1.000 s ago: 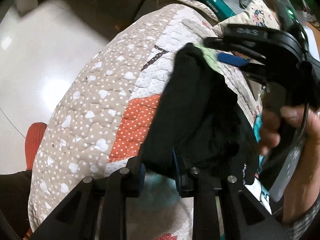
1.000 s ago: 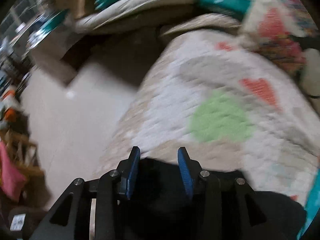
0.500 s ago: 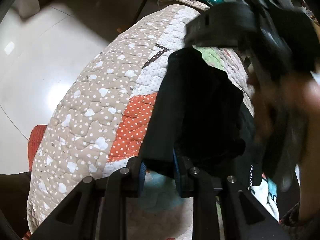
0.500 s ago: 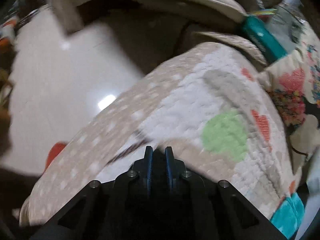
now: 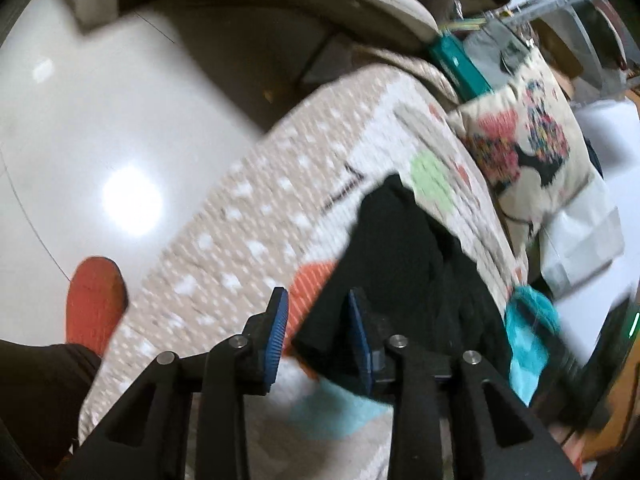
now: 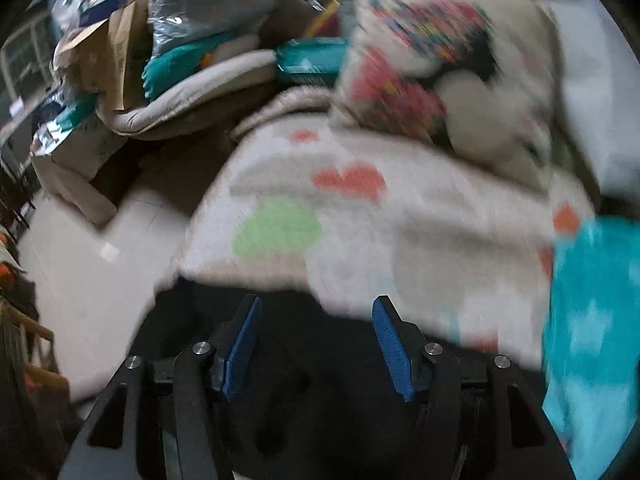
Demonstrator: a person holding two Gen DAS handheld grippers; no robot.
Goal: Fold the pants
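Note:
The black pants (image 5: 404,276) lie folded in a long dark bundle on the patchwork quilt (image 5: 248,248). My left gripper (image 5: 318,336) is open, its blue pads apart at the near left corner of the pants, which lie loose by the right pad. In the right wrist view the pants (image 6: 304,364) fill the bottom of the frame under my right gripper (image 6: 314,350), which is wide open just above the fabric. Both views are motion-blurred.
A patterned cushion (image 5: 528,148) and a teal cloth (image 5: 528,328) lie to the right of the pants. A red slipper (image 5: 94,300) sits on the glossy floor (image 5: 80,120) to the left. Boxes and bags (image 6: 120,72) pile up beyond the quilt.
Both grippers have opened and let go of the pants. The right gripper has left the left wrist view. Both cameras have swung, the left pulling back and up.

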